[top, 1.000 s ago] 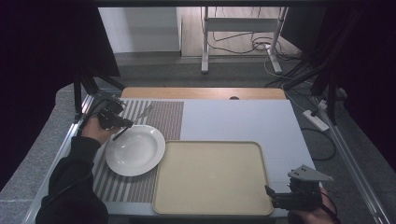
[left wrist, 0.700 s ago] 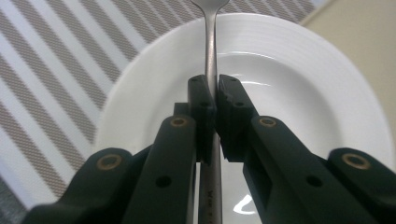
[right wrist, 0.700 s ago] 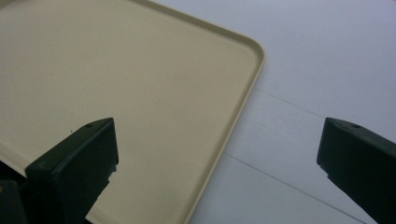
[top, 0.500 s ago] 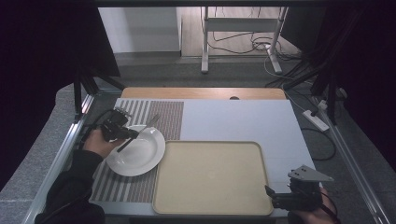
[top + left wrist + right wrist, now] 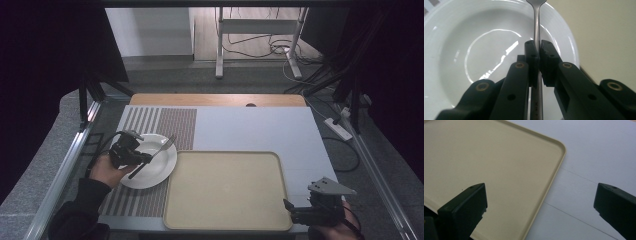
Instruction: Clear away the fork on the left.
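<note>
A metal fork (image 5: 161,148) hangs over the white plate (image 5: 161,167), and my left gripper (image 5: 134,159) is shut on its handle. In the left gripper view the fork's handle (image 5: 537,27) runs up between the closed jaws above the plate (image 5: 461,37), its tines cut off at the top edge. My right gripper (image 5: 290,210) stands open at the near right corner of the beige tray (image 5: 225,190). In the right gripper view its jaws stand wide apart over the tray's corner (image 5: 499,170), with nothing between them.
The plate rests on a striped placemat (image 5: 165,122) at the table's left. A pale grey table surface (image 5: 260,127) stretches behind and to the right of the tray. Cables and a power strip (image 5: 338,128) lie off the right edge.
My left gripper has carried the fork from the far part of the placemat toward me, and it now sits over the plate. The right gripper has stayed put.
</note>
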`<action>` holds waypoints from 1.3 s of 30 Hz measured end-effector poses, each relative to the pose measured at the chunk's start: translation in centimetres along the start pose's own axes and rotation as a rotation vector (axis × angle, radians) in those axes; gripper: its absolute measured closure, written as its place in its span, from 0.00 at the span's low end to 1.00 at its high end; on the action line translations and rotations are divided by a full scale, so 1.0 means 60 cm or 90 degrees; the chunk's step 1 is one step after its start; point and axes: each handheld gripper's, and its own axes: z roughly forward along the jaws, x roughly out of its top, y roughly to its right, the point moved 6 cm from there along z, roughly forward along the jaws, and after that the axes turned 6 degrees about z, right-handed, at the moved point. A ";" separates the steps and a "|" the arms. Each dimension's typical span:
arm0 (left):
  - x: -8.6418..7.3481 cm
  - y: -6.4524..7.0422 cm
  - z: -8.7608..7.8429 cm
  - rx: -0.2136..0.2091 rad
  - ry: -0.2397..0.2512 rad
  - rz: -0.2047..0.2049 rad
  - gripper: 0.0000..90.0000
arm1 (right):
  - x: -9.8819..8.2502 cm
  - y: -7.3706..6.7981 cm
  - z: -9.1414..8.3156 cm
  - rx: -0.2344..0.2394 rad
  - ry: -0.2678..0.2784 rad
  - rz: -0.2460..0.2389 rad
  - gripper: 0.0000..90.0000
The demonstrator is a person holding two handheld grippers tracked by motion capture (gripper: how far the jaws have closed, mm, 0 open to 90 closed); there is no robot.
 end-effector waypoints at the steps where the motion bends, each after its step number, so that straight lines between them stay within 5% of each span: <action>1: -0.002 0.006 0.001 -0.002 0.000 -0.001 0.94 | 0.000 0.000 0.000 0.000 0.000 -0.001 0.00; 14: 0.020 0.107 0.037 -0.027 -0.028 0.046 0.94 | 0.000 -0.002 0.001 -0.002 -0.004 -0.006 0.00; 26: 0.053 0.196 0.114 -0.054 -0.077 0.104 0.93 | 0.000 -0.002 0.002 -0.005 -0.006 -0.010 0.00; 33: 0.051 0.216 0.154 -0.054 -0.121 0.149 0.93 | -0.001 -0.002 0.001 -0.004 -0.006 -0.012 0.00; 39: 0.079 0.211 0.143 -0.069 -0.056 0.155 0.86 | -0.001 -0.003 0.002 -0.004 -0.007 -0.012 0.00</action>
